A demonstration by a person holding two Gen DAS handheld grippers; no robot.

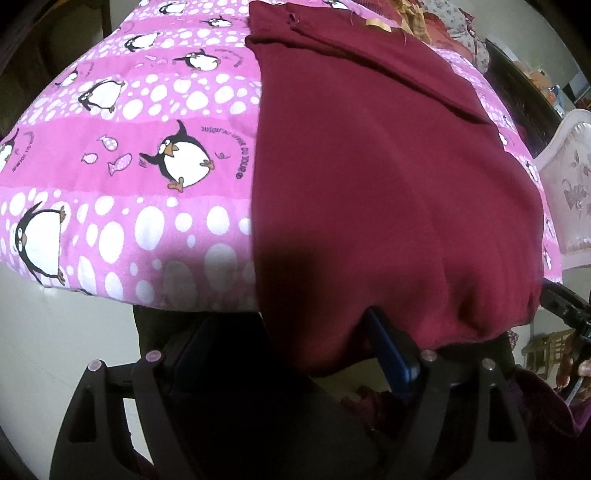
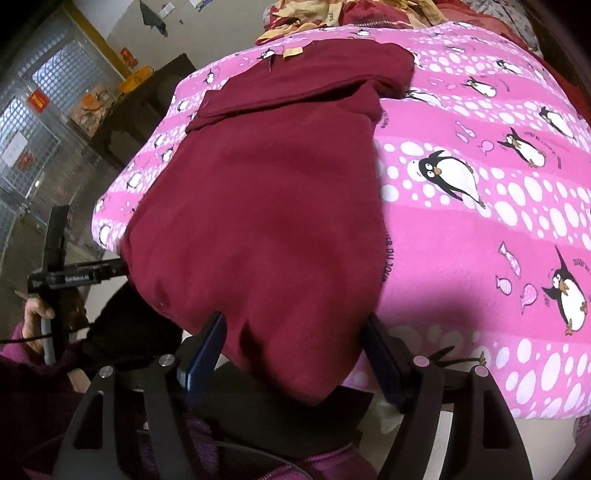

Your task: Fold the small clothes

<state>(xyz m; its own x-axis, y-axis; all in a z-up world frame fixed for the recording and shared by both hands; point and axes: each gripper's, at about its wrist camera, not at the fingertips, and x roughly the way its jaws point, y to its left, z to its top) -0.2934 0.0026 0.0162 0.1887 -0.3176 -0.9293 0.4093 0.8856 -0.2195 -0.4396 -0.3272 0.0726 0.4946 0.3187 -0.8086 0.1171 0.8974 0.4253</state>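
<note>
A maroon garment [image 1: 388,184] lies on a pink penguin-print blanket [image 1: 129,147], its near hem hanging over the front edge; it also shows in the right wrist view [image 2: 266,206]. My left gripper [image 1: 280,332] is open, its blue-padded fingers [image 1: 388,347] wide apart around the hem's left corner; the cloth drapes over the gap. My right gripper [image 2: 295,332] is open too, its fingers [image 2: 210,343] either side of the hem's right corner. The garment's far end is folded over, with a tan label [image 2: 292,52] near it.
The blanket [image 2: 480,221] covers a bed or table, with its front edge close to both grippers. More clothes [image 2: 314,18] are piled at the far end. A white padded headboard [image 1: 569,192] stands at the right. The other gripper and hand [image 2: 55,280] show at the left.
</note>
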